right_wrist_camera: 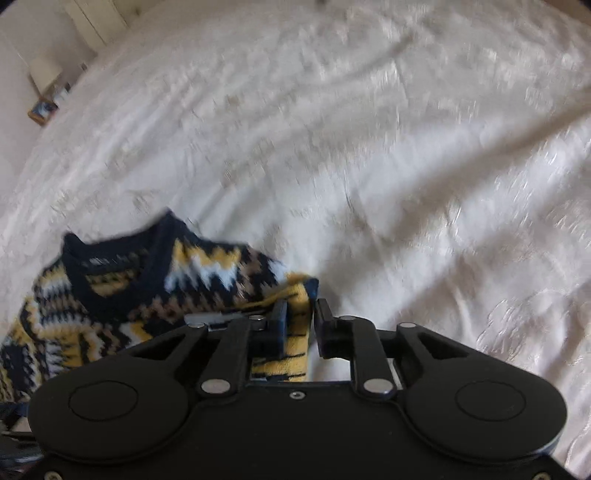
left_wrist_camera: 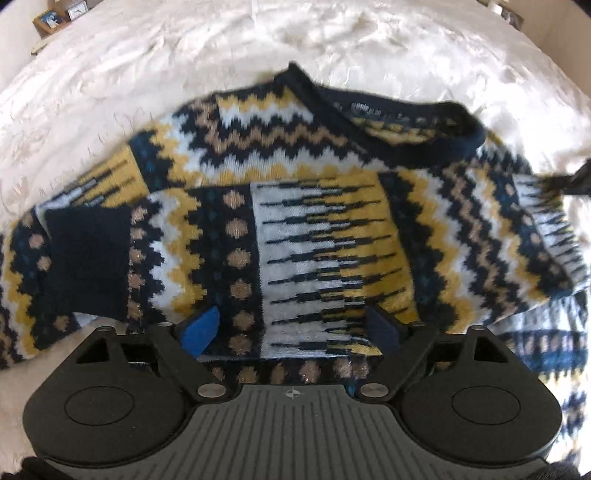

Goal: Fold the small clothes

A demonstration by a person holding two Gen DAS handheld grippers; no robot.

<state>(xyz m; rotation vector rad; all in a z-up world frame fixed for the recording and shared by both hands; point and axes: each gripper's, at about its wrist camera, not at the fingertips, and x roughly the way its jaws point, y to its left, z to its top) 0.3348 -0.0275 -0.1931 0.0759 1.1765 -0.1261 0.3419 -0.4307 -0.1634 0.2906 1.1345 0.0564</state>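
A patterned knit sweater (left_wrist_camera: 317, 236) in navy, yellow, white and tan lies spread on a cream bedspread (left_wrist_camera: 221, 55), its navy neckline (left_wrist_camera: 399, 122) toward the far side of the bed. One sleeve is folded across the chest, its navy cuff (left_wrist_camera: 86, 258) resting on the body of the garment toward the left in the left wrist view. The left gripper (left_wrist_camera: 295, 328) hangs over the near part of the sweater with its jaws spread wide, the blue pad (left_wrist_camera: 201, 332) and the dark one apart, nothing between them; whether the tips touch the knit cannot be told. The right gripper (right_wrist_camera: 298, 325) is clenched on a yellow-and-black striped fold of the sweater (right_wrist_camera: 155, 291), the fabric pinched between its nearly closed fingers (right_wrist_camera: 279, 325) and drawn up off the bedspread (right_wrist_camera: 406, 147). From the left wrist view, that gripper's dark tip shows at the garment's right edge, where the other sleeve bunches. A small framed picture (left_wrist_camera: 50, 22) and other blurred items sit beyond the far left corner of the bed. The right wrist view is motion-blurred.
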